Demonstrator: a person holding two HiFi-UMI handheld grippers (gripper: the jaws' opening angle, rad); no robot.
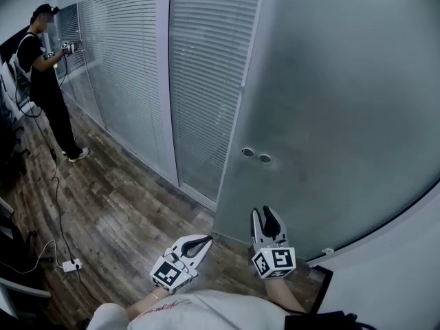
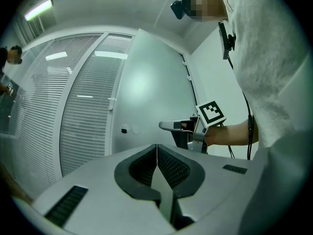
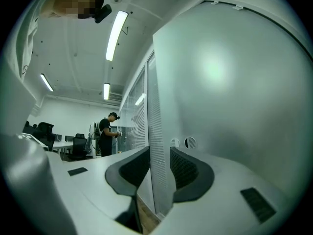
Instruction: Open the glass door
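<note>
White shirt (image 1: 206,311) of the wearer fills the bottom of the head view, and both grippers reach out from it toward the glass door (image 1: 330,115). That door is a tall frosted pane standing at an angle out from the slatted partition (image 1: 206,81), its free edge to the left in the head view, with two round fittings (image 1: 265,159) set just inside that edge.

Close before the door's lower part, the right gripper (image 1: 262,213) points at the pane with its jaws parted. In its own view the right gripper (image 3: 159,151) frames the door's free edge in the gap, yet neither pad presses on it – the edge seems to lie beyond the tips, though the wide lens makes that hard to judge.

Left of the door's edge and a little further back from it, the left gripper (image 1: 204,240) has its jaws closed flat on each other, nothing between them – its own view shows this plainly (image 2: 157,153).

Well away from the door, along the partition, a second person (image 1: 45,67) stands on the wood floor (image 1: 117,205).
</note>
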